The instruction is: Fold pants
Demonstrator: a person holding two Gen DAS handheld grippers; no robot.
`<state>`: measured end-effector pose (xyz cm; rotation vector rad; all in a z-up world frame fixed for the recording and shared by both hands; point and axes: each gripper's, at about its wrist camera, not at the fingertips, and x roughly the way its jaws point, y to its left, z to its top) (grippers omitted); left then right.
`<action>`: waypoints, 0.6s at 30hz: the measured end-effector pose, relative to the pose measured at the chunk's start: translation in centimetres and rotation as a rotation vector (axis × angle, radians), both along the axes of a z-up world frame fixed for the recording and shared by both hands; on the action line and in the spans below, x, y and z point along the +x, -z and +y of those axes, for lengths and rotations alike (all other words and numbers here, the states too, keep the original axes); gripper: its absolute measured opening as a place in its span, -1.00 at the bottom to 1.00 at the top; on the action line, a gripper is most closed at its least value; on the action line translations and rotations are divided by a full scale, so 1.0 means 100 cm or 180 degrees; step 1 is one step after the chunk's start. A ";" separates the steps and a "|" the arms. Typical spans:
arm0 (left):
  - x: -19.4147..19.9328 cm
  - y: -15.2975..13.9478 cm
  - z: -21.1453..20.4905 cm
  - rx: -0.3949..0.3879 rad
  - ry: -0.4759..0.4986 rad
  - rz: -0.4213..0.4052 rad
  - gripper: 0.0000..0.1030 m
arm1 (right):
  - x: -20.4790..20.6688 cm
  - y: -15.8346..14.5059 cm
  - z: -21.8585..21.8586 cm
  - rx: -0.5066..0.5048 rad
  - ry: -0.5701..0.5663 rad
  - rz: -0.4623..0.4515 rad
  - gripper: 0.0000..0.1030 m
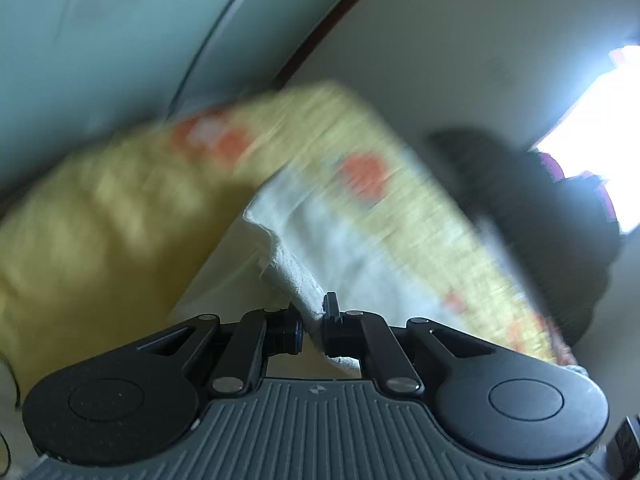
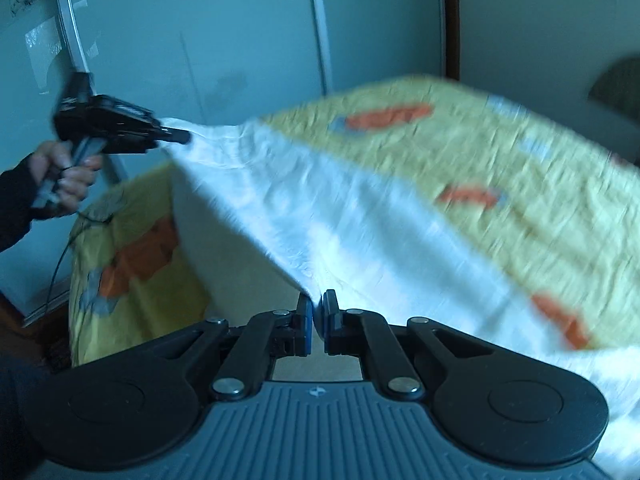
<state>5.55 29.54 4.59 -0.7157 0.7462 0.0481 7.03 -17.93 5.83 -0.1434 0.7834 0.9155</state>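
Note:
The white pants are lifted and stretched in the air between both grippers, above a yellow bedspread with orange patches. My right gripper is shut on one corner of the white cloth. My left gripper is shut on the other corner of the pants; it also shows in the right wrist view, held by a hand at the upper left. Both views are blurred by motion.
A pale blue-green wall with a white upright strip stands behind the bed. A dark wooden frame edge runs beside it. A dark shape and a bright window are at the right in the left wrist view.

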 end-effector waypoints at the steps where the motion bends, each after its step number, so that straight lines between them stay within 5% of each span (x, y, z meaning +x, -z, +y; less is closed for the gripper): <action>1: 0.000 0.009 0.001 0.0023 -0.0036 0.0092 -0.87 | -0.002 0.008 0.007 -0.0076 -0.0013 0.0024 -0.91; 3: -0.008 0.014 -0.001 0.0147 -0.0051 0.0149 -0.75 | -0.011 0.017 0.019 -0.0218 -0.0052 -0.0038 -0.91; 4: -0.013 0.013 -0.001 0.0162 -0.0063 0.0156 -0.53 | -0.012 0.018 0.021 -0.0218 -0.0052 -0.0045 -0.90; 12: -0.061 -0.011 -0.044 0.0017 -0.0049 0.0071 -0.06 | -0.008 0.012 0.010 0.0036 0.0021 -0.0025 -0.90; 18: -0.063 -0.005 -0.139 -0.1071 0.0612 -0.0134 -0.04 | -0.007 0.014 0.014 0.0009 0.0012 -0.0021 -0.90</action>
